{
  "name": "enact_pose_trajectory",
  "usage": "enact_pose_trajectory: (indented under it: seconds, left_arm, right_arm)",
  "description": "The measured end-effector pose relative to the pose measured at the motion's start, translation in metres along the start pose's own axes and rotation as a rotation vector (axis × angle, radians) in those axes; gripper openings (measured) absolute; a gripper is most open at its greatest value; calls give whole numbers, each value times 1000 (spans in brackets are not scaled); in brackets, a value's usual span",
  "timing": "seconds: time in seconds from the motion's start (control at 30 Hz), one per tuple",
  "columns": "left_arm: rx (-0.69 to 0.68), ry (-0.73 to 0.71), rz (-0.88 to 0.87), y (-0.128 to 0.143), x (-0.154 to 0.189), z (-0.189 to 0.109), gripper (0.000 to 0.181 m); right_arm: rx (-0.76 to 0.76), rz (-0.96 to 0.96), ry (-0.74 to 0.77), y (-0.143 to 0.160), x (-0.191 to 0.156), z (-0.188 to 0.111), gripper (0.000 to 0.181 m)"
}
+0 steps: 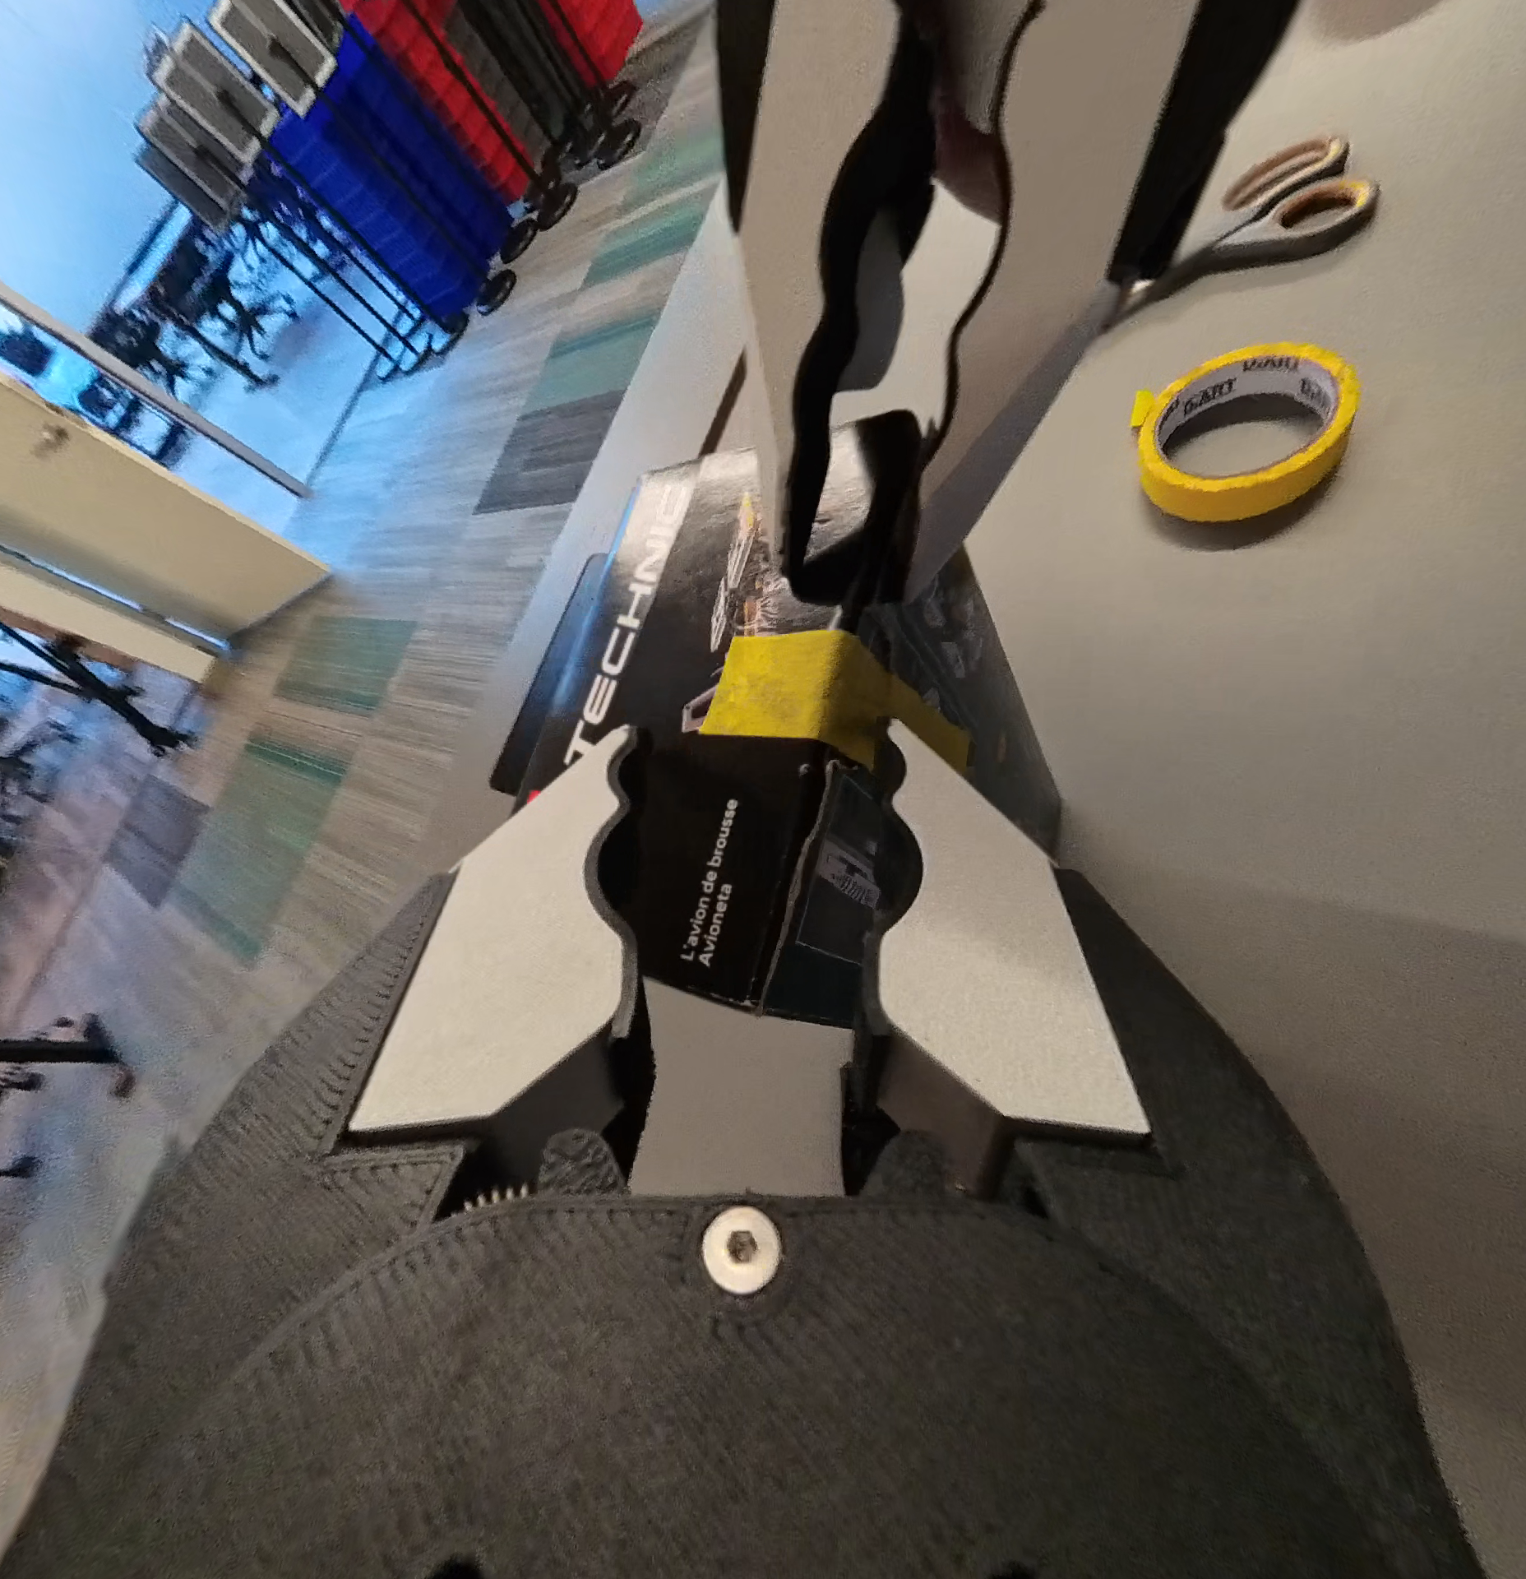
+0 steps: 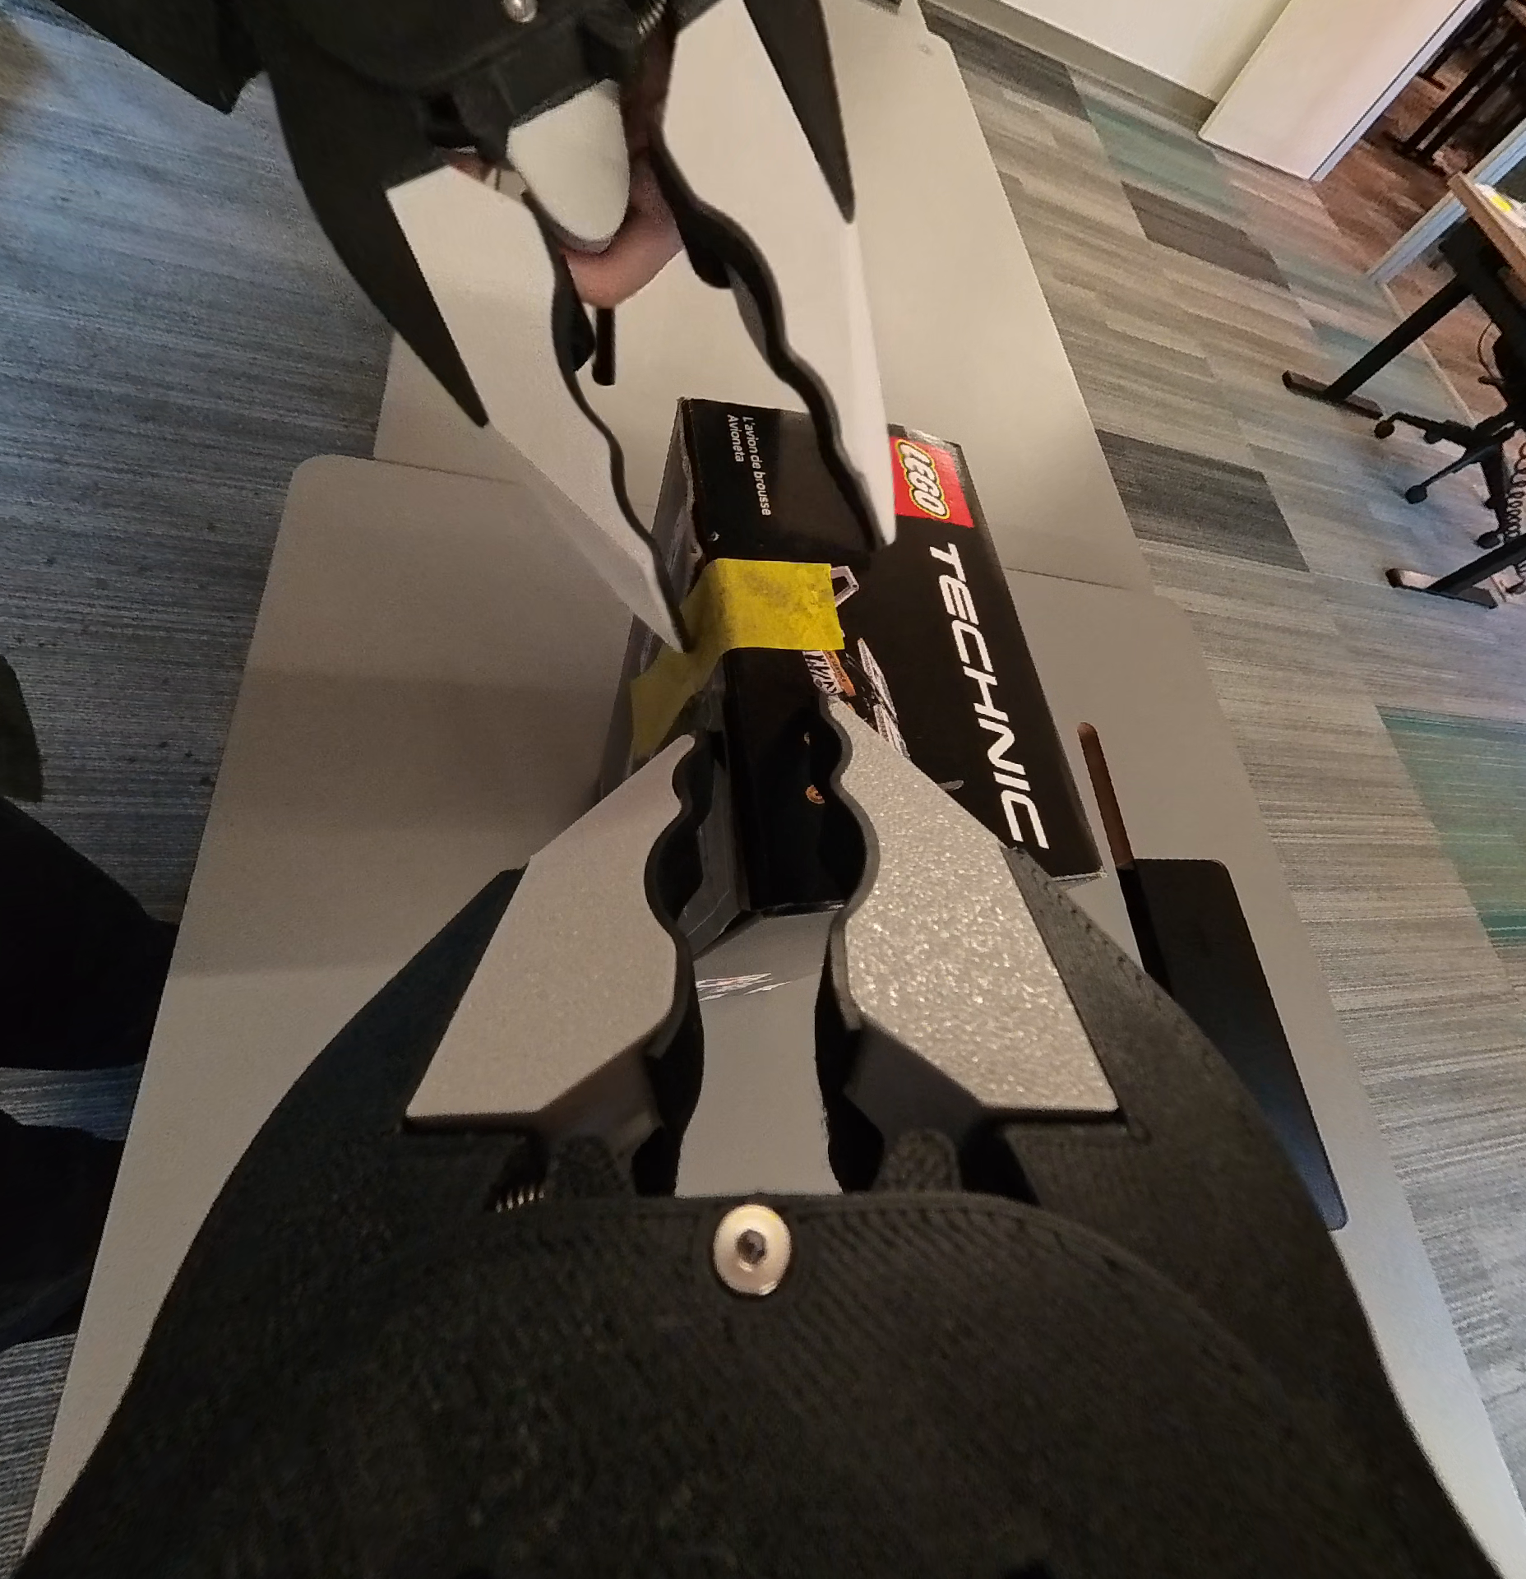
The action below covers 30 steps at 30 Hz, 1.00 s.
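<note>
- Grey table (image 2: 418, 683) — it carries everything.
- Black box (image 2: 982, 683): it lies flat, long axis running from your left gripper (image 1: 755, 760) to your right gripper (image 2: 764, 735), one at each end.
- Both grippers are spread, fingers straddling the box's raised edge — whether they press it, you cannot tell.
- Yellow tape strip (image 2: 764, 611) wraps that edge mid-length.
- Yellow tape roll (image 1: 1246, 431) and scissors (image 1: 1281, 205) lie beside the box, apart.

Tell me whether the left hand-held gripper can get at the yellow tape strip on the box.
Probably yes: the left hand-held gripper is open with one fingertip at the edge of the tape strip, the strip's top on the box lies uncovered, and the right hand-held gripper stands farther along the box.
</note>
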<state>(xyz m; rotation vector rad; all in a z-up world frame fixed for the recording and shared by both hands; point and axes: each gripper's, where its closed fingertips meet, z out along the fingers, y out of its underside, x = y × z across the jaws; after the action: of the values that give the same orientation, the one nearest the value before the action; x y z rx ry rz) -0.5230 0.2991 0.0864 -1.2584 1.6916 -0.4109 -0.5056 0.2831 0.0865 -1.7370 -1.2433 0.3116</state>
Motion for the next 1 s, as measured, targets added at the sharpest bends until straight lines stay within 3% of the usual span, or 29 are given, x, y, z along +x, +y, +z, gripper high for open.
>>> enact_pose_trajectory:
  seconds: [0.37,0.47,0.57,0.7,1.0]
  left_arm:
    - [26,75,-102,3,-5,1,59]
    - [97,137,-150,-14,-1,-7,52]
    - [44,146,-64,-8,3,-8,57]
    - [46,157,-51,0,1,-12,34]
    - [195,201,-250,1,0,-14,30]
  right_arm:
    - [5,4,-4,0,2,1,23]
    - [5,7,-6,0,2,1,23]
    - [7,9,-8,0,2,1,23]
    - [12,14,-6,0,2,1,23]
    - [34,58,-4,1,2,1,22]
